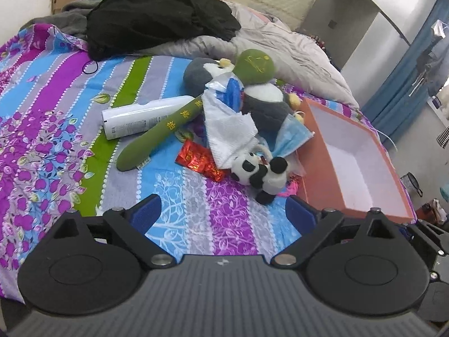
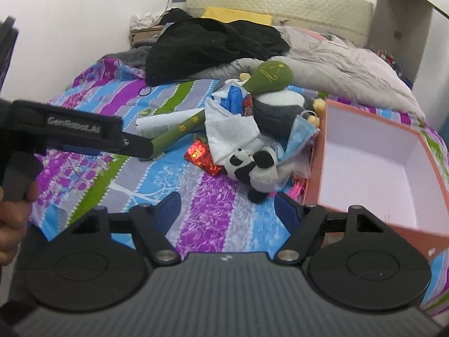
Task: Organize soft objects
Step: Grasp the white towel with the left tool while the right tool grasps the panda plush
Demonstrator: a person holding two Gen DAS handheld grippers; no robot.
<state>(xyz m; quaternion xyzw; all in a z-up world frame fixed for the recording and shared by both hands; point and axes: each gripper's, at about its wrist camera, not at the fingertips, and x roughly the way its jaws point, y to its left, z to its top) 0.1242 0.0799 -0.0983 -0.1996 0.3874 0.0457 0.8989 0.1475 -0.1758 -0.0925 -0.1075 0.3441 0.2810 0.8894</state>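
A small panda plush (image 1: 261,174) (image 2: 252,168) lies on the striped bedsheet, at the near edge of a pile. Behind it a grey and white plush (image 1: 263,104) (image 2: 280,106) lies under the round head of a long green plush (image 1: 168,129) (image 2: 269,75). An orange box (image 1: 314,163) (image 2: 314,168) with a white inside stands open to the right of the pile. My left gripper (image 1: 223,210) (image 2: 140,150) is open over bare sheet, just short of the panda. My right gripper (image 2: 228,203) is open too, with nothing between its fingers and the panda just ahead.
In the pile also lie a white tissue (image 1: 227,132), a blue face mask (image 1: 294,137), a red foil packet (image 1: 199,160) and a white tube (image 1: 134,120). Black clothes (image 1: 157,16) and a grey quilt (image 1: 280,47) cover the far part of the bed.
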